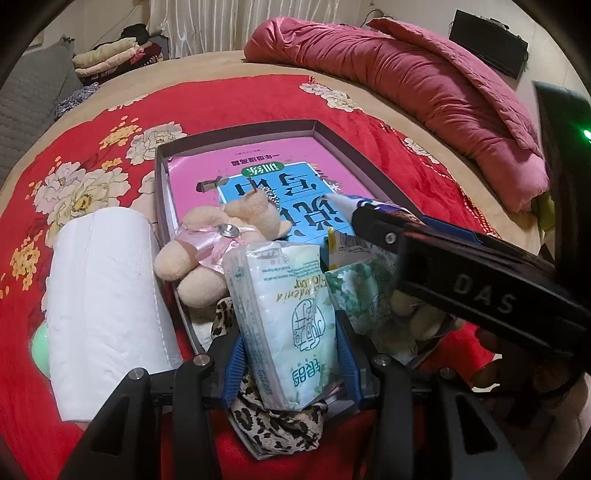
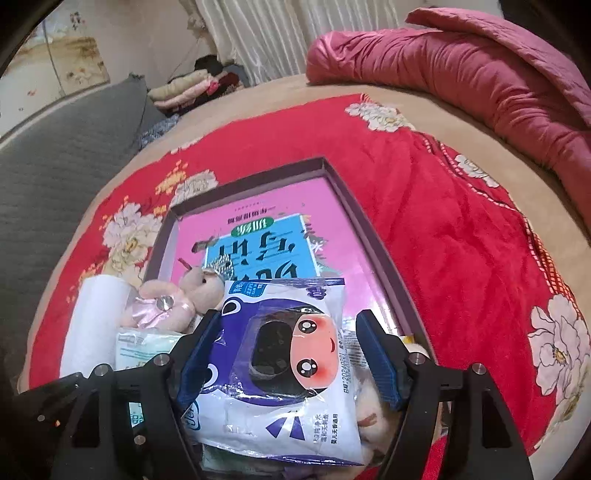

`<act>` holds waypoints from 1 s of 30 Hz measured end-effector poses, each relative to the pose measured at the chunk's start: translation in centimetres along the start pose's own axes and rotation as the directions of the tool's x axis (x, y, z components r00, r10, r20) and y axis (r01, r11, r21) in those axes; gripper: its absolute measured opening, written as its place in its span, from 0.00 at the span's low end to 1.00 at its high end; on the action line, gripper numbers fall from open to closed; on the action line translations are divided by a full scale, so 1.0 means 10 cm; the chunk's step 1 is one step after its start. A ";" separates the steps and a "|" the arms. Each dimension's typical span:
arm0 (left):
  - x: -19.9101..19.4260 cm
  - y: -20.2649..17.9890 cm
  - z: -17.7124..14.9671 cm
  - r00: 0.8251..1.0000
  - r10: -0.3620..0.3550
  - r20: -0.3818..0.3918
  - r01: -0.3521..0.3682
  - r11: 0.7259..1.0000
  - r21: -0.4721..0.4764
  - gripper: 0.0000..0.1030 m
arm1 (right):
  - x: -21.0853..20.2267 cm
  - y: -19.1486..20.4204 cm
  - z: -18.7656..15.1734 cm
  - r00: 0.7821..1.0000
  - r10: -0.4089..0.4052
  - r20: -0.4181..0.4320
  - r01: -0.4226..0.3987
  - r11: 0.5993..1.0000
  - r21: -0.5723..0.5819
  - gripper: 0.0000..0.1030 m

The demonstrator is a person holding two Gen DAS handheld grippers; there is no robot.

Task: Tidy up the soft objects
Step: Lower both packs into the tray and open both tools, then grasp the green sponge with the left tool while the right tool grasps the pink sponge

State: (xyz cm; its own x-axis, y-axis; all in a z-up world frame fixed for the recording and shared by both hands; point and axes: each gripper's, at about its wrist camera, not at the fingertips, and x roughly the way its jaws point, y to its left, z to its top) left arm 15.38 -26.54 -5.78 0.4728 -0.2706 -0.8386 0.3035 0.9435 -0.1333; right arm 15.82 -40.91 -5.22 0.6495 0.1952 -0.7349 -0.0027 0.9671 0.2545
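Soft objects crowd the near end of the shallow box on the bed: a paper roll just outside it, a plush toy inside. Your left gripper is clamped on a tissue pack; your right gripper pinches a wipes pouch, whose slick film could slip. Both reach forward, low over the box.

Both cameras sit low and close over the near end of a shallow box on a red flowered bedspread, facing along it toward the curtains. The left view sits left of the right. Both share the pink book and teddy bear.
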 end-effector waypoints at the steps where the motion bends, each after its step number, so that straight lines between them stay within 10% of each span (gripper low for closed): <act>1: 0.00 -0.01 0.01 1.000 -0.002 0.001 0.002 1.000 0.000 0.43 | -0.08 -0.02 0.00 1.000 0.003 0.032 -0.003 1.000 0.006 0.73; 18: -0.49 0.01 0.13 0.992 -0.043 0.120 0.047 0.998 -0.030 0.61 | -0.83 -0.02 0.13 0.969 0.010 0.247 -0.026 0.998 0.061 0.75; 30: -1.35 1.53 -0.15 0.963 0.198 0.184 -0.137 0.944 -0.299 0.61 | -1.08 1.43 -0.13 0.961 0.232 0.149 -0.176 0.933 -0.314 0.75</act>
State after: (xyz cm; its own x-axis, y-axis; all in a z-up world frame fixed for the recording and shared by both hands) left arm 12.38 -8.14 2.67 0.6678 -0.1089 -0.7363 -0.0253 0.9854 -0.1686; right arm 7.78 -28.99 5.57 0.7370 0.3873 -0.5539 -0.3558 0.9191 0.1692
